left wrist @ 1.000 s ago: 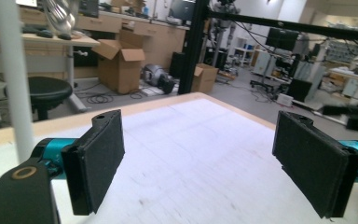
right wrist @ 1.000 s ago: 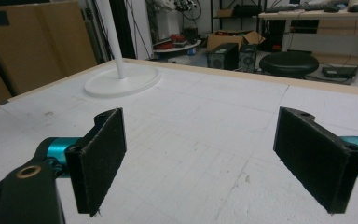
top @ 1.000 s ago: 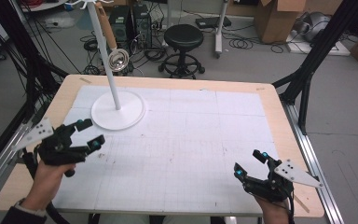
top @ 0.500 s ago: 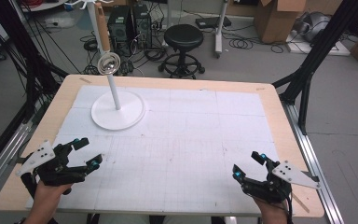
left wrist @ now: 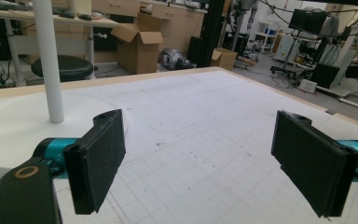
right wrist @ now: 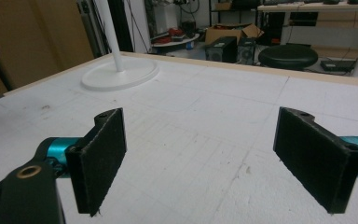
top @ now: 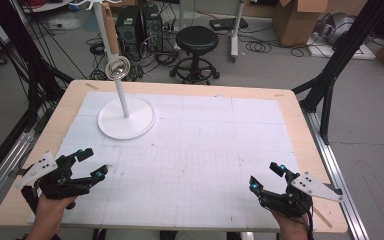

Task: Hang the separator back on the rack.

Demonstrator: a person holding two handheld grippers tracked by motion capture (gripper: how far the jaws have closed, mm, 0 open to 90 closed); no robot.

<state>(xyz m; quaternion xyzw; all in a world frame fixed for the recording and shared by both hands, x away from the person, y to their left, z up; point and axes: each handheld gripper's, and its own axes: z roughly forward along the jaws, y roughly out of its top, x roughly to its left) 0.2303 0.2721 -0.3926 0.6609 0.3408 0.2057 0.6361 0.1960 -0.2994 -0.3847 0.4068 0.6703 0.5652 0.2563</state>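
Observation:
A white stand with a round base [top: 126, 118] and a thin pole rises at the table's back left; a shiny metal strainer or ladle [top: 116, 67] hangs from its top by a wooden handle. My left gripper [top: 92, 164] rests open near the front left edge, nothing between its black pads [left wrist: 100, 163]. The stand's pole [left wrist: 49, 60] and base [left wrist: 9, 126] lie just ahead of it to its left. My right gripper [top: 269, 177] sits open near the front right edge, jaws wide apart and empty. From there the stand [right wrist: 120, 72] is far off.
The table [top: 200, 90] has a wooden rim and a white gridded mat [top: 195, 150]. Behind it stand a black stool [top: 197, 42], computer towers, cables and cardboard boxes [top: 295, 20]. Black frame posts flank both sides.
My left gripper has drawn back from beside the stand toward the front left edge. The hanging strainer swings on the stand. The right gripper has stayed put.

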